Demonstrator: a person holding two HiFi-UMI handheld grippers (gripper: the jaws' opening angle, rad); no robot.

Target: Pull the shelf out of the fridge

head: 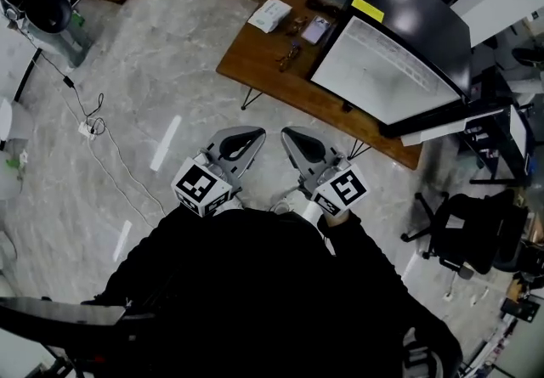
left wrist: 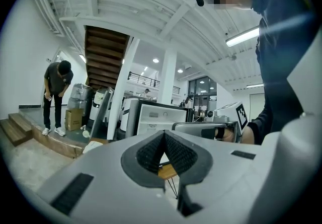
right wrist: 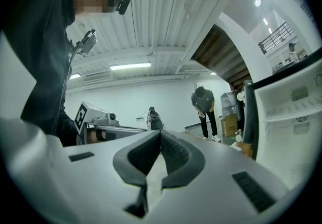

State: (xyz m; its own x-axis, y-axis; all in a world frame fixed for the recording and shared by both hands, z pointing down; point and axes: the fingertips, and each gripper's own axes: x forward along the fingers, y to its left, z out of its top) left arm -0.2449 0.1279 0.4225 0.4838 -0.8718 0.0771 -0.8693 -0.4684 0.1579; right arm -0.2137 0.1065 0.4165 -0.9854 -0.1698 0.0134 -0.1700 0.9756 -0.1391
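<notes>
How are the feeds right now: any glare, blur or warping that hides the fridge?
Head view: sharp, bent at the edges; lamp glare streaks the floor, fridge clear. Left gripper view: fisheye with dark corners, fridge small but sharp. Right gripper view: same warping, fridge cut off at the right edge.

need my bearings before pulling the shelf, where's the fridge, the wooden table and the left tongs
fridge (head: 382,70), head view, on its white front panel
wooden table (head: 263,72), head view, on bare wood near the front edge
left tongs (head: 244,138), head view, at the closed tips
</notes>
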